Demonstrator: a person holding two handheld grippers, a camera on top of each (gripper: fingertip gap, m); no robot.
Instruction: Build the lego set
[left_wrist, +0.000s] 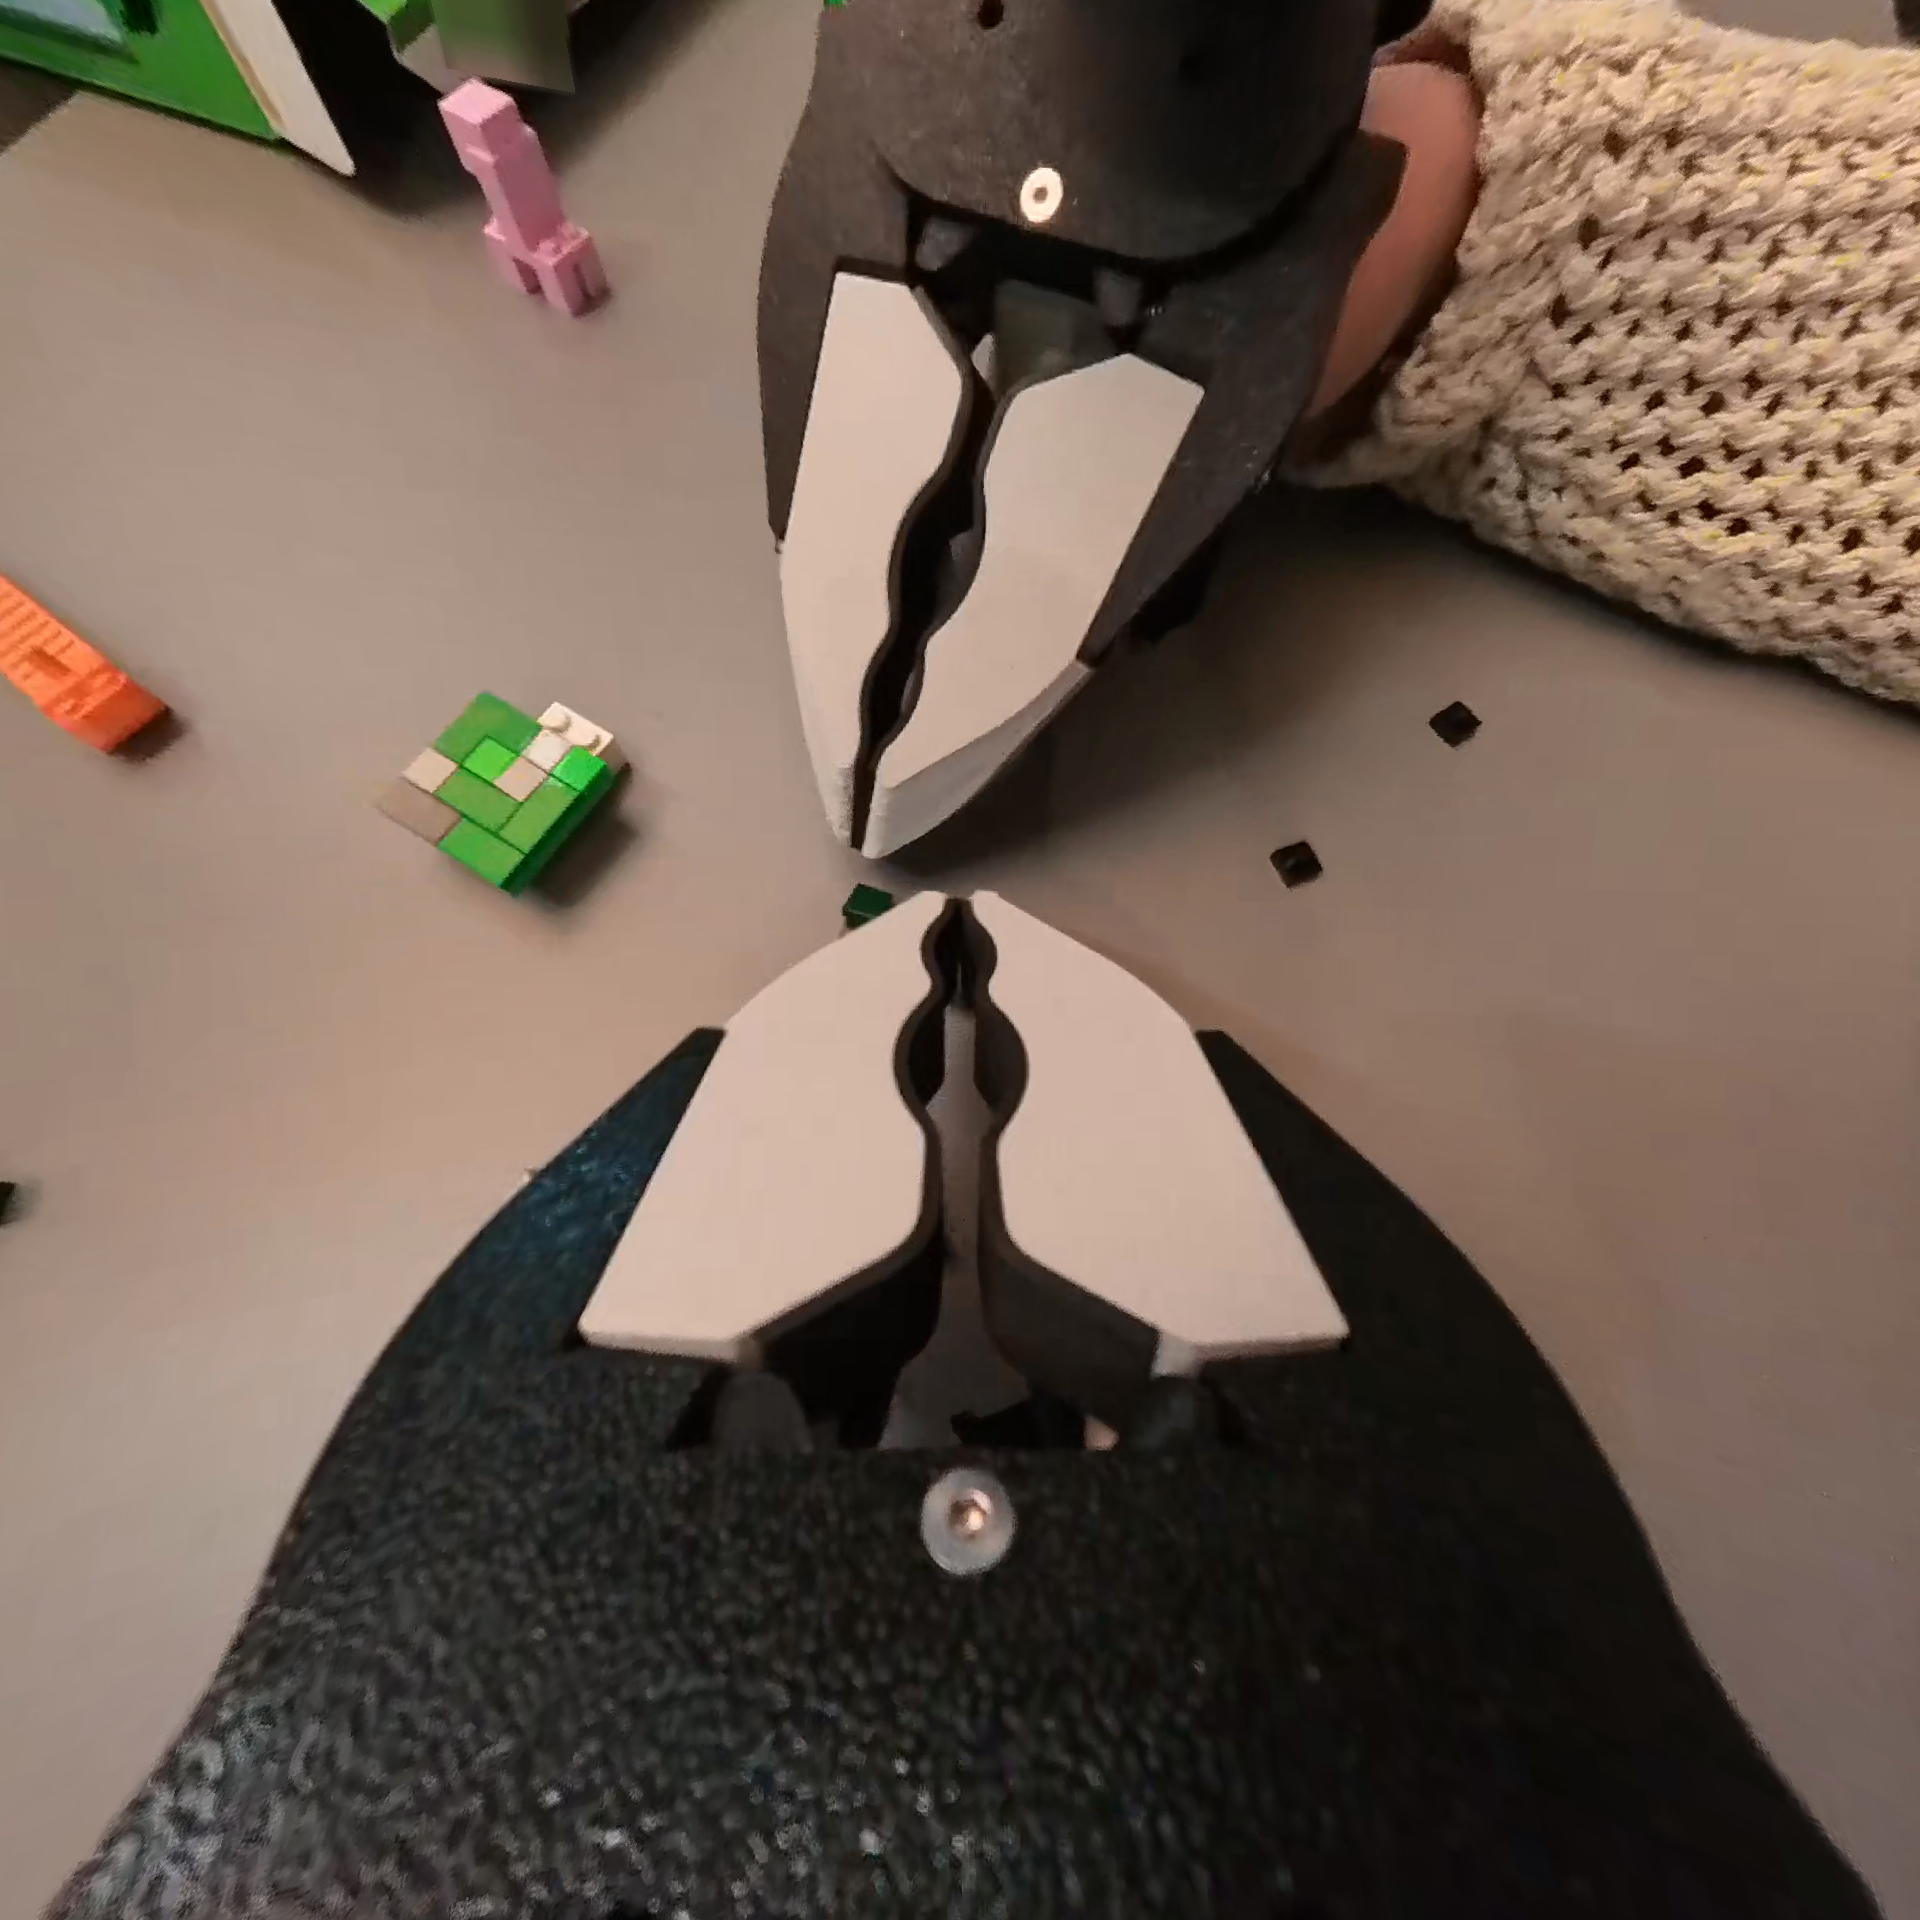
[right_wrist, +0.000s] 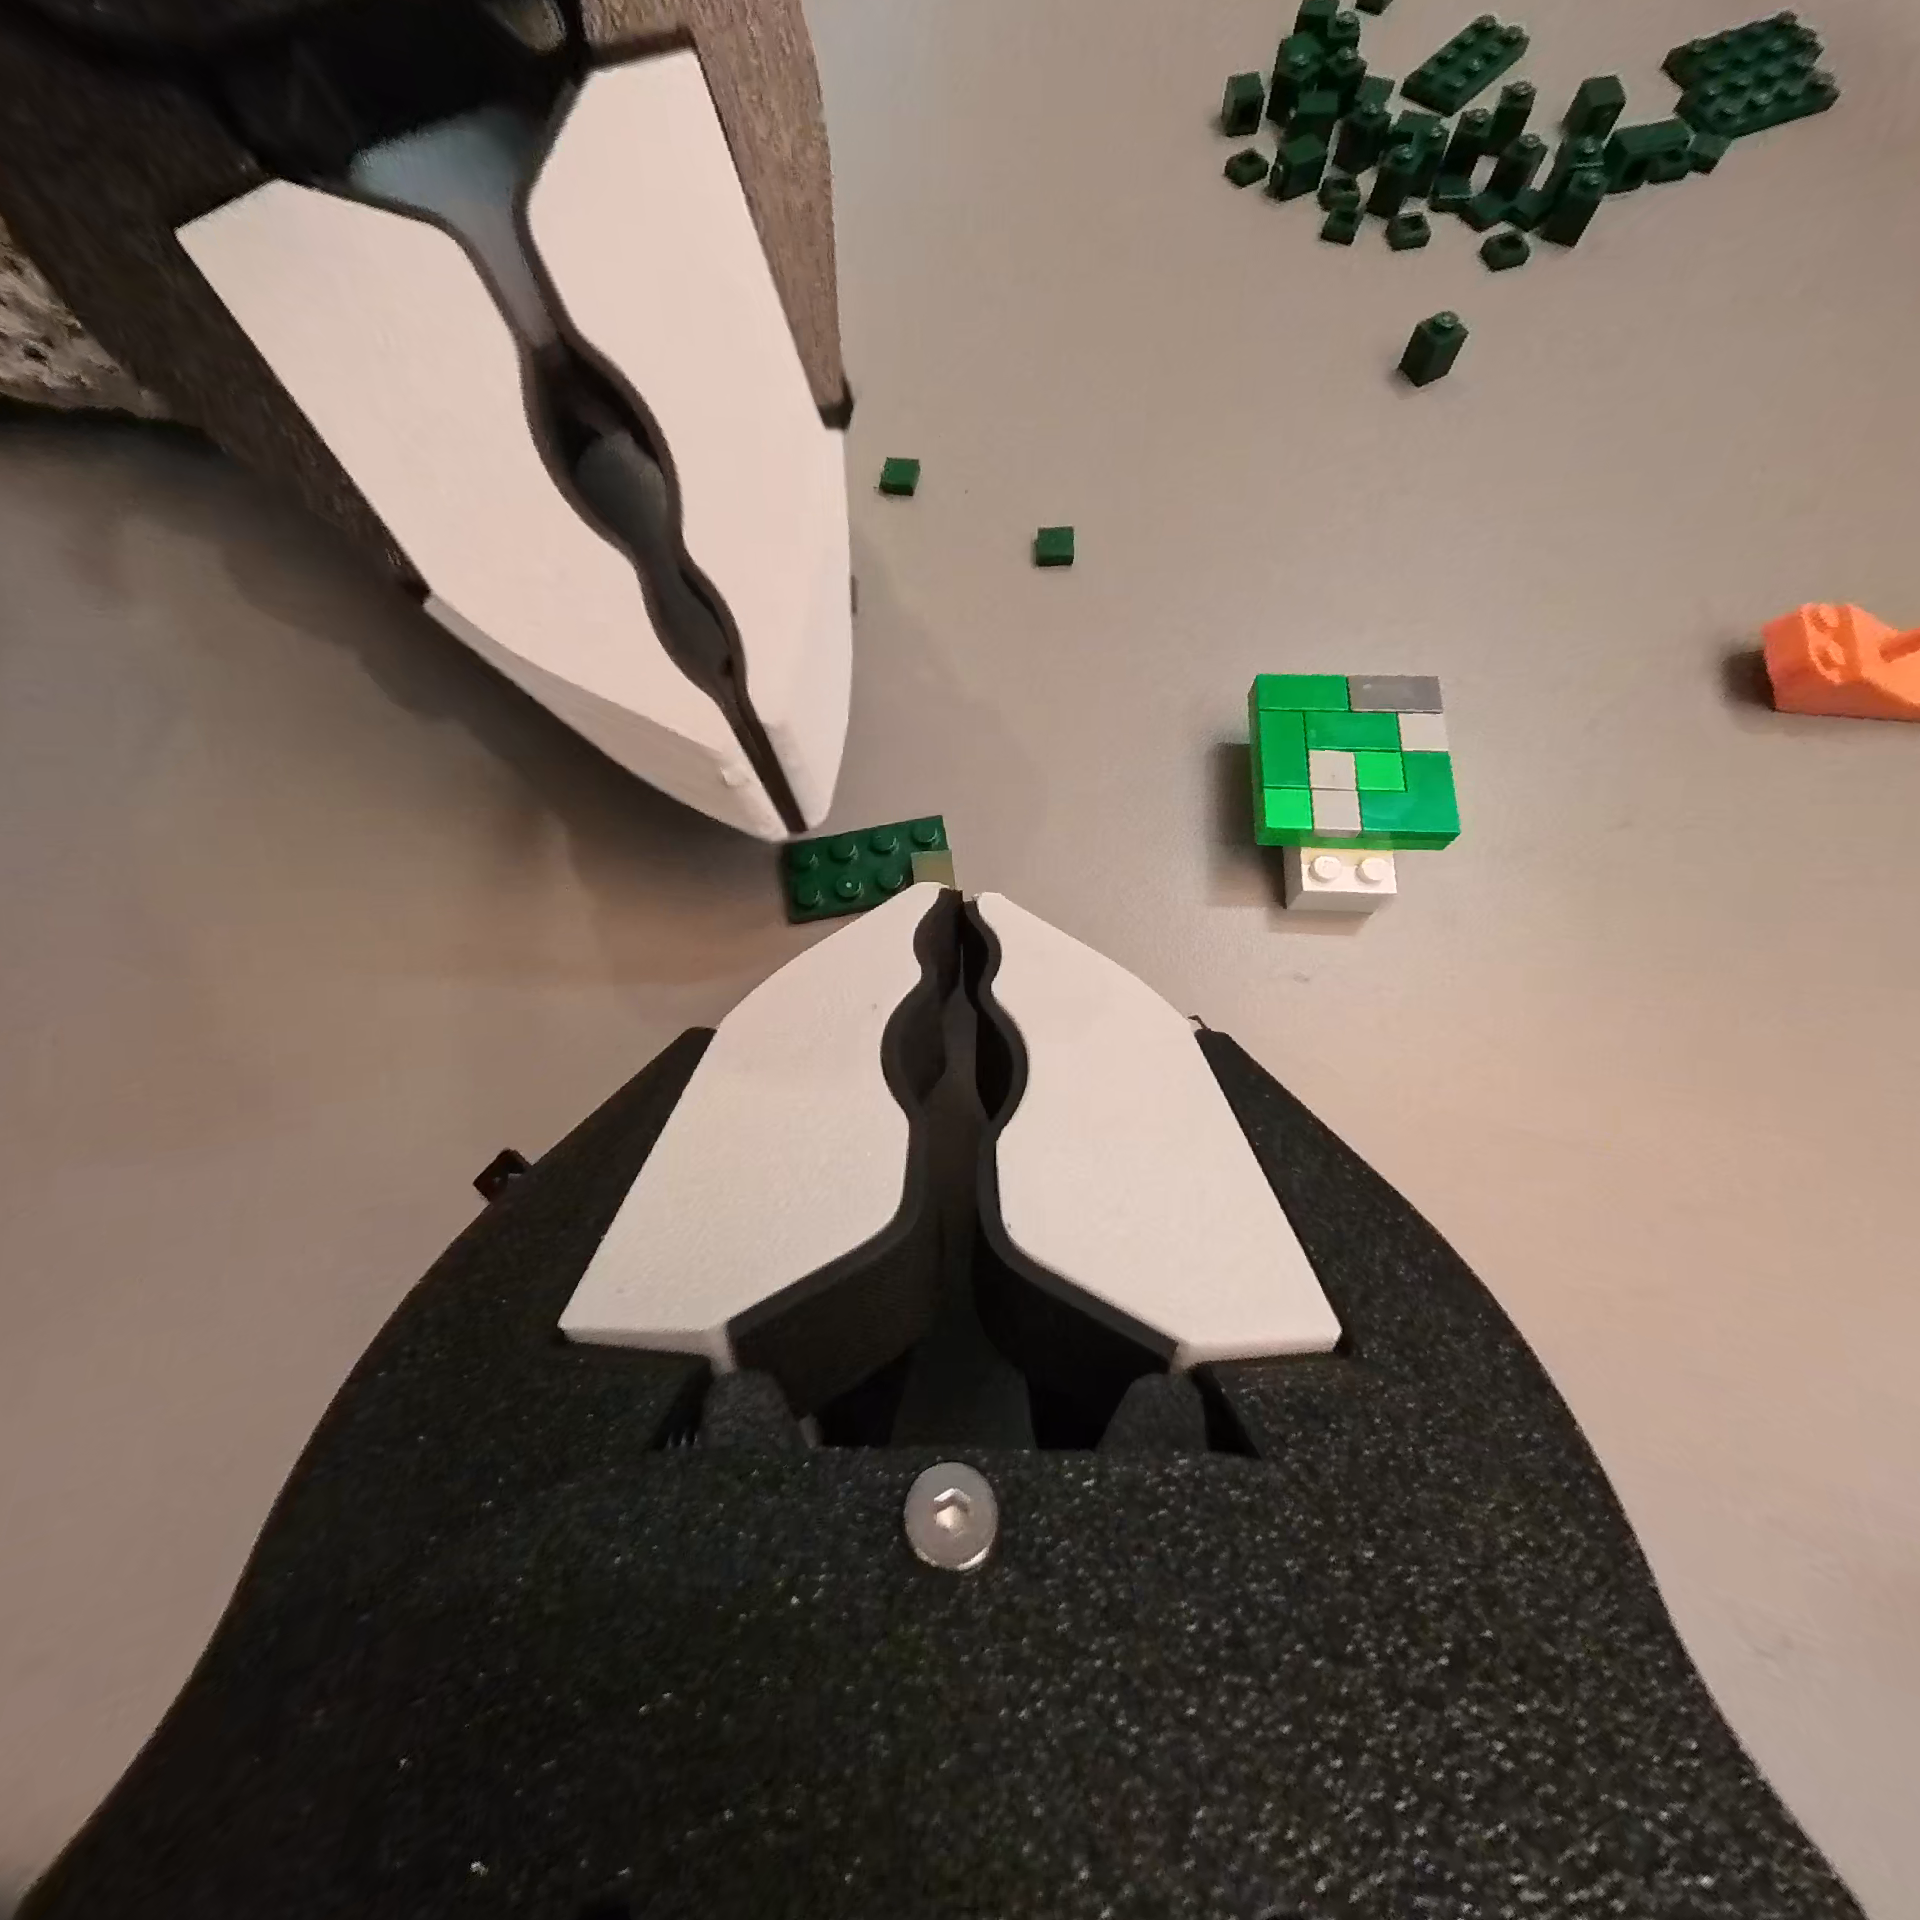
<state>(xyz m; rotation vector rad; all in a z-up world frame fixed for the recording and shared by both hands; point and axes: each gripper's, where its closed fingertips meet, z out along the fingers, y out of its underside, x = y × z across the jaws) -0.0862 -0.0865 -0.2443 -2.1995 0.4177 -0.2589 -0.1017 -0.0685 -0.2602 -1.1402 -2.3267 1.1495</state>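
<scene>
A dark green studded plate (right_wrist: 857, 868) lies on the grey table (right_wrist: 1455, 1143), with a small tan tile (right_wrist: 932, 869) on its near right corner. My right gripper (right_wrist: 961, 900) is shut, its tips right at that tile. My left gripper (right_wrist: 795, 823) is shut and its tips touch the plate's far left corner. I cannot tell whether either one pinches a piece. In the left wrist view the left gripper (left_wrist: 956, 906) and the right gripper (left_wrist: 864, 844) meet tip to tip, and only a sliver of the plate (left_wrist: 862, 902) shows.
A bright green and grey tiled assembly (right_wrist: 1351, 758) on a white brick (right_wrist: 1340, 878) sits to the right. There is also a pile of dark green bricks (right_wrist: 1507, 135), two loose dark tiles (right_wrist: 899, 476) (right_wrist: 1055, 545), an orange separator (right_wrist: 1849, 665), a pink figure (left_wrist: 525, 197), a green box (left_wrist: 156, 62) and a knitted sleeve (left_wrist: 1662, 364). The tips of both grippers are at nearly the same place. From the right gripper's tips to the orange separator (right_wrist: 1849, 665) is close to 15 centimeters. Seen from the left wrist view (left_wrist: 102, 674) as well.
</scene>
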